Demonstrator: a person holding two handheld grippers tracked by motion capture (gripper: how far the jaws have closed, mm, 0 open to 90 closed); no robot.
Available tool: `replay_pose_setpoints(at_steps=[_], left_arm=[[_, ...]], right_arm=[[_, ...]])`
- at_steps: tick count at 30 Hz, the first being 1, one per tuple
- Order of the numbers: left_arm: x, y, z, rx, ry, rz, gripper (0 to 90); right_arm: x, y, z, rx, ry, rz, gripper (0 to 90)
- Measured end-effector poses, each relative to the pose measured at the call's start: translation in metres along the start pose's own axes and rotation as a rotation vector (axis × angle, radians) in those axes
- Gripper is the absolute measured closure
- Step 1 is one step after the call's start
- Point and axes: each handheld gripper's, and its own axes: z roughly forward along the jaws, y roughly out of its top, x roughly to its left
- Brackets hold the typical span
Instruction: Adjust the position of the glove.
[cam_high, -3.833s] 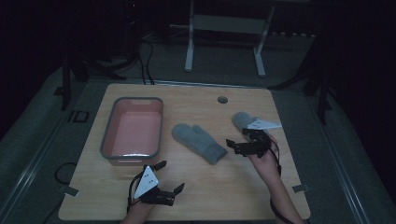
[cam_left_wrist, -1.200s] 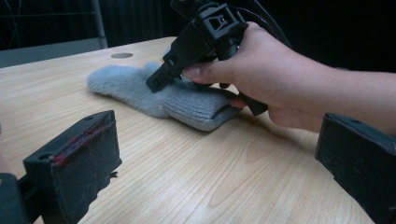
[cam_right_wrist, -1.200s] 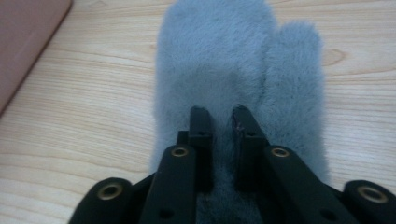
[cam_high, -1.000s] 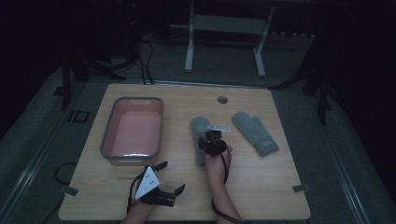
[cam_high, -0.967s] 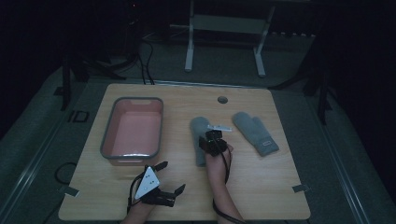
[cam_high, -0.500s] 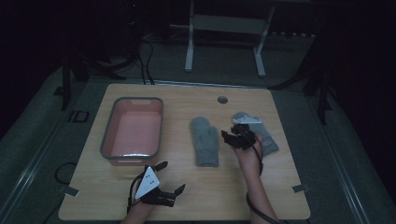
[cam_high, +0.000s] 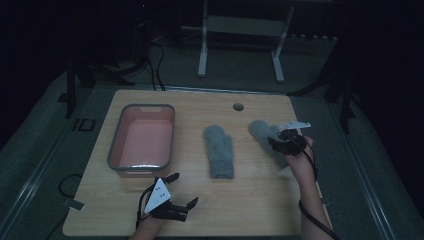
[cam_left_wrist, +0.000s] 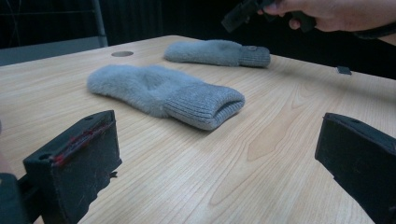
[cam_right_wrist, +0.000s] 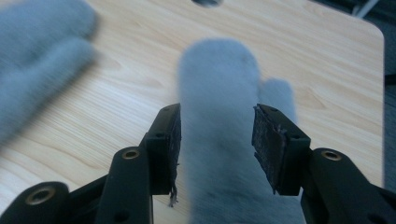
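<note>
1. Two grey mittens lie on the pale wooden table (cam_high: 200, 210). They are fluffy on the hand part, with a ribbed knit cuff that is a shade darker and flatter.
2. The middle mitten (cam_high: 219, 150) sits just right of centre in the high view, fingertip end pointing to the top of the frame, cuff toward the bottom. In the left gripper view it lies across the middle of the frame, its open cuff turned to the right.
3. The right-hand mitten (cam_high: 265, 137) lies at centre right of the high view, slanted, with its rounded tip toward the upper left and its cuff end under the right gripper (cam_high: 286, 143).
4. In the right gripper view that mitten runs up the middle of the frame between the two black jaws, its thumb sticking out on the right side. The jaws have just been opening and stand either side of the fleece. The picture is blurred, so I cannot tell whether the pads touch it.
5. The left gripper (cam_high: 181, 192) rests at the bottom left of the high view, jaws spread wide with only bare table between them.
6. A grey-rimmed pink tub (cam_high: 116, 150) stands at centre left, well apart from both mittens.
</note>
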Motion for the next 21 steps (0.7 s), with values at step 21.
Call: replay_pose_setpoints(at_steps=[21], left_arm=[[0.0,0.0,0.0,0.001,-0.002,0.0,0.4]], right_arm=[[-0.016,-0.034,0.044,0.104,-0.007,0.007,75.3]])
